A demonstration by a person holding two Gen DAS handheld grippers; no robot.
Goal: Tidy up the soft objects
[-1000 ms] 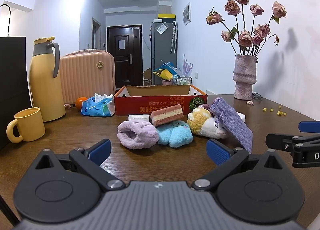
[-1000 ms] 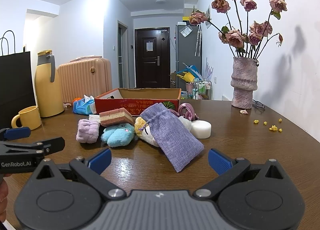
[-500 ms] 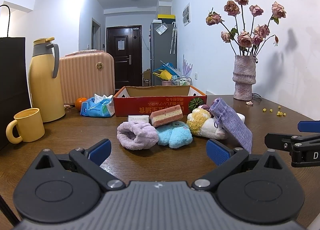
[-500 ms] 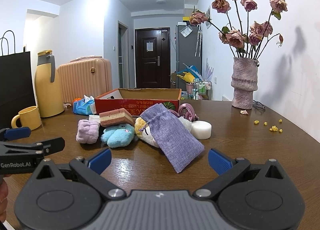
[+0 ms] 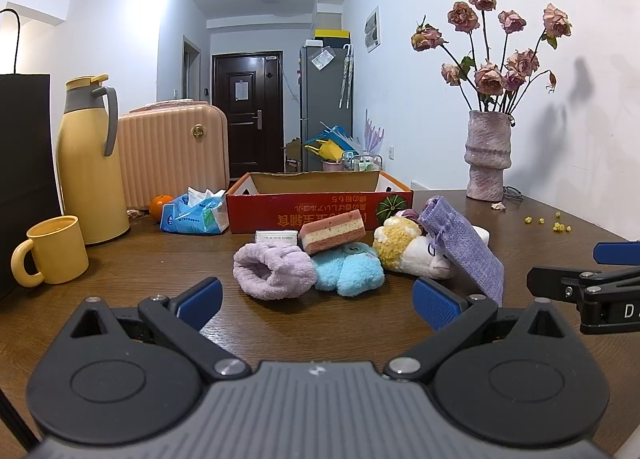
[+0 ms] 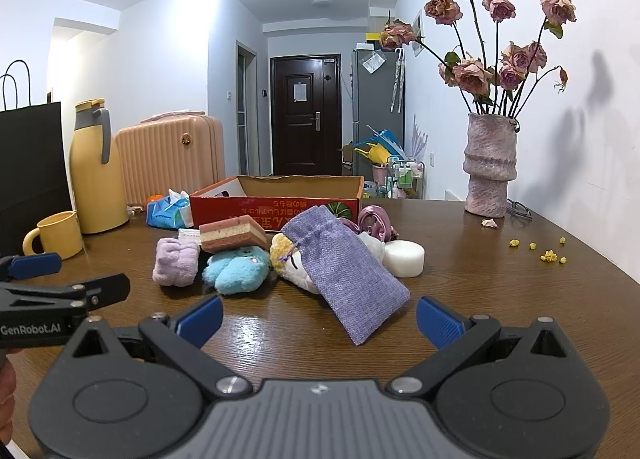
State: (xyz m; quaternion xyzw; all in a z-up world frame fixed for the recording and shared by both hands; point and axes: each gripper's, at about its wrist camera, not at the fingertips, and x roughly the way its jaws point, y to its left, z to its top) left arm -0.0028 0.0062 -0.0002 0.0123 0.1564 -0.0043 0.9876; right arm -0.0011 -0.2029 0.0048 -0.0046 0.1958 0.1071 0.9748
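A heap of soft things lies mid-table before a red cardboard box (image 5: 320, 208) (image 6: 276, 201): a lilac fluffy roll (image 5: 274, 269) (image 6: 176, 267), a blue plush (image 5: 347, 271) (image 6: 236, 271), a pink layered sponge (image 5: 333, 231) (image 6: 232, 238), a yellow-and-white plush (image 5: 404, 249) (image 6: 286, 259), and a purple drawstring pouch (image 5: 464, 247) (image 6: 346, 275) leaning on it. My left gripper (image 5: 316, 301) is open, a short way in front of the lilac roll. My right gripper (image 6: 318, 317) is open just short of the pouch's lower end. Both hold nothing.
A yellow mug (image 5: 52, 250), yellow flask (image 5: 90, 157), black bag (image 5: 24, 163), tissue pack (image 5: 196, 215) and orange (image 5: 159, 205) stand at left. A white round block (image 6: 404, 258) lies behind the pouch. A vase of dried roses (image 6: 490, 171) stands at right, with yellow crumbs (image 6: 548, 255) nearby.
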